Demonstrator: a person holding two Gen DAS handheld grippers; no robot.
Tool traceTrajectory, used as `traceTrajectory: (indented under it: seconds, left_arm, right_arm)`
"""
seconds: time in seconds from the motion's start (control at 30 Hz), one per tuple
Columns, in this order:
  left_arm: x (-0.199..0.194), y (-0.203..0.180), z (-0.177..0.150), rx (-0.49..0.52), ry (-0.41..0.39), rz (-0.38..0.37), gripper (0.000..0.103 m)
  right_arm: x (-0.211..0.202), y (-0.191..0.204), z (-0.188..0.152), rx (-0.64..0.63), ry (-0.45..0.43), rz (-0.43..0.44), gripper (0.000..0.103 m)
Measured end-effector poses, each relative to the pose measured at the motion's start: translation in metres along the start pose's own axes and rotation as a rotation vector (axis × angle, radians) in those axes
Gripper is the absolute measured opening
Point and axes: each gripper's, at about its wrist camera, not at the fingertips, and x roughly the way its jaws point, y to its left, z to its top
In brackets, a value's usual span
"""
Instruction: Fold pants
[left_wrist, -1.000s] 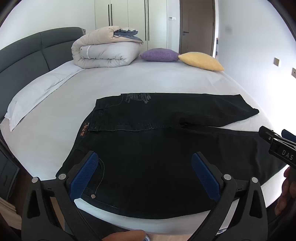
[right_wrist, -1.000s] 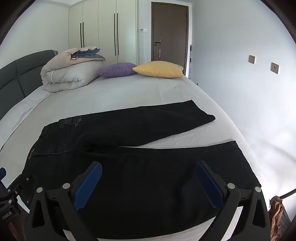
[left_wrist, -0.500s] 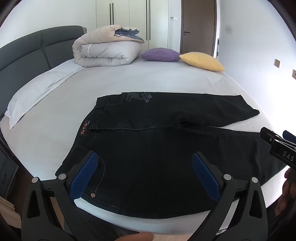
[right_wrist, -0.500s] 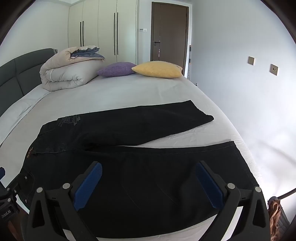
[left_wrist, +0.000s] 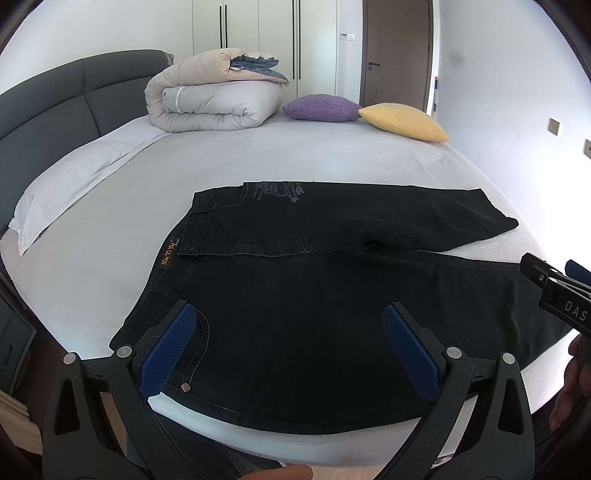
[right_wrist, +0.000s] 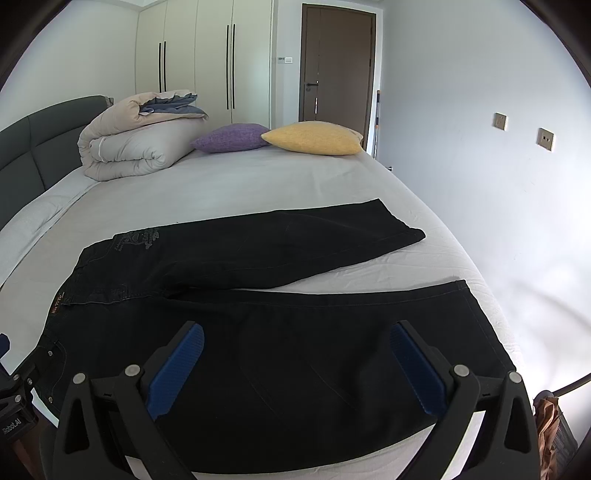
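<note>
Black jeans lie flat on the white bed, waistband to the left, the two legs spread apart toward the right. The same jeans fill the lower half of the right wrist view. My left gripper hangs open above the seat and near pocket, nothing between its blue pads. My right gripper is open too, hovering over the near leg; its black body shows at the right edge of the left wrist view as the right gripper. The left gripper's tip peeks in at the lower left.
A rolled beige duvet, a purple cushion and a yellow cushion sit at the far side of the bed. A white pillow lies by the grey headboard. Wardrobe and brown door stand behind.
Both grippers have lifted and tilted slightly, so the jeans sit a little lower in each view. The jeans have not moved. Both stay open.
</note>
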Motion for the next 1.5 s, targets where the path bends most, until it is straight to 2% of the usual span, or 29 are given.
traceTrajectory:
  seconds: [1.5]
  left_arm:
    - [-0.003, 0.0006, -0.0048, -0.005, 0.004, -0.001, 0.103]
  right_arm:
    - [0.0, 0.0039, -0.004, -0.003, 0.002, -0.002, 0.103]
